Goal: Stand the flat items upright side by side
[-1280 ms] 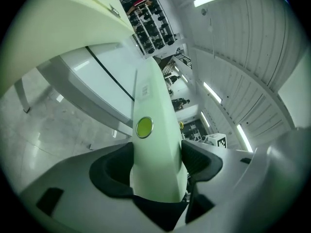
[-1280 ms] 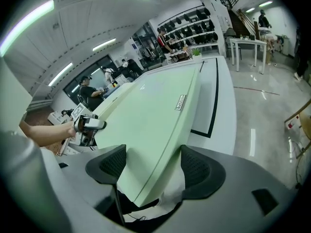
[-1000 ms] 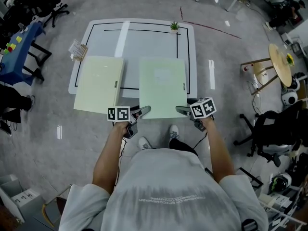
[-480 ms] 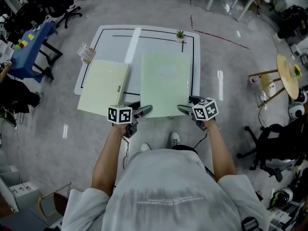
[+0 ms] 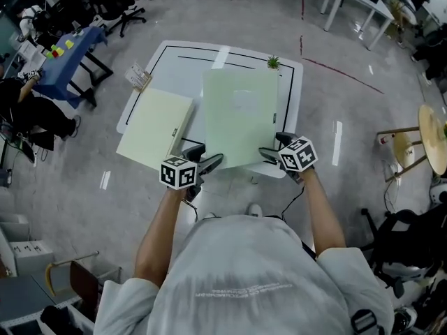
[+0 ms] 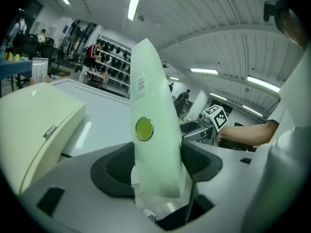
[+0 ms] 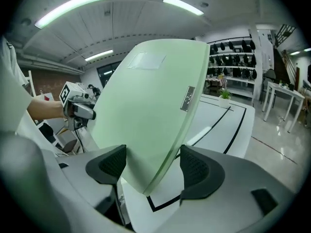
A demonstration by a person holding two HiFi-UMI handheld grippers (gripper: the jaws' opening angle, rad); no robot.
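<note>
Left gripper (image 5: 204, 156) and right gripper (image 5: 276, 147) each pinch a lower corner of the green folder (image 5: 241, 110); such small holds may let it twist or slip

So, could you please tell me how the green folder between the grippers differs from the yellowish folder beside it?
The green folder is tilted up off the table, its near edge between the jaws of the left gripper and right gripper. The yellowish folder lies flat, untouched. The green folder is greener, the yellowish folder creamier. Both are flat folders with a small label near one edge.
</note>
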